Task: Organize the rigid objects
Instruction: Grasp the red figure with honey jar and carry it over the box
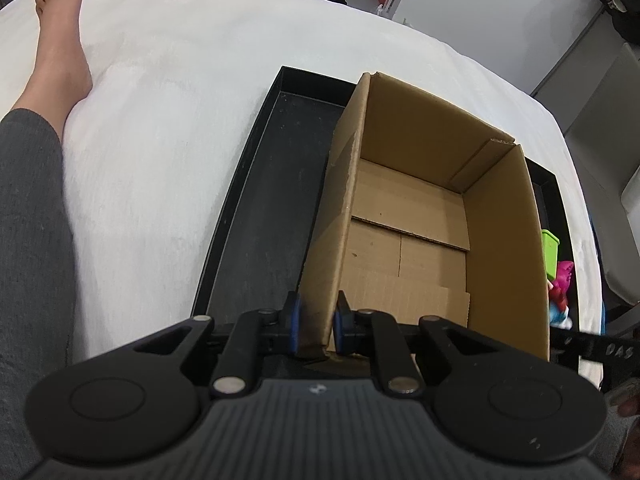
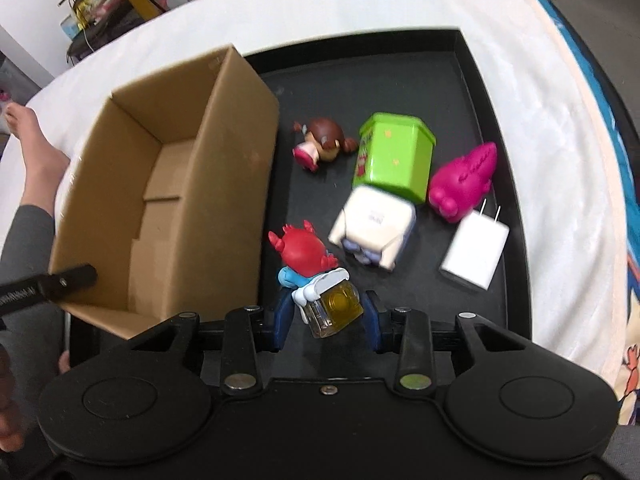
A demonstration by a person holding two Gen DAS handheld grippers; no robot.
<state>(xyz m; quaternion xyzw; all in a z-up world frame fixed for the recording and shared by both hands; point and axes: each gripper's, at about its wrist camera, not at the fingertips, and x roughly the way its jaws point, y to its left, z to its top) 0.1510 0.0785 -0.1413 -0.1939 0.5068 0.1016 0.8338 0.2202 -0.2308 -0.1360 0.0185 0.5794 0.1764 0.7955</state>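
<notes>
An open cardboard box stands empty on a black tray. My left gripper is shut on the near left wall of the box, one pad on each side. In the right wrist view my right gripper is shut on a small glass bottle with a yellow top. The bottle is held just over the tray, right of the box and touching a red-haired figure.
On the tray right of the box lie a brown-haired doll, a green tin, a pink toy, a white cube and a white charger. A person's leg rests on the white bed at the left.
</notes>
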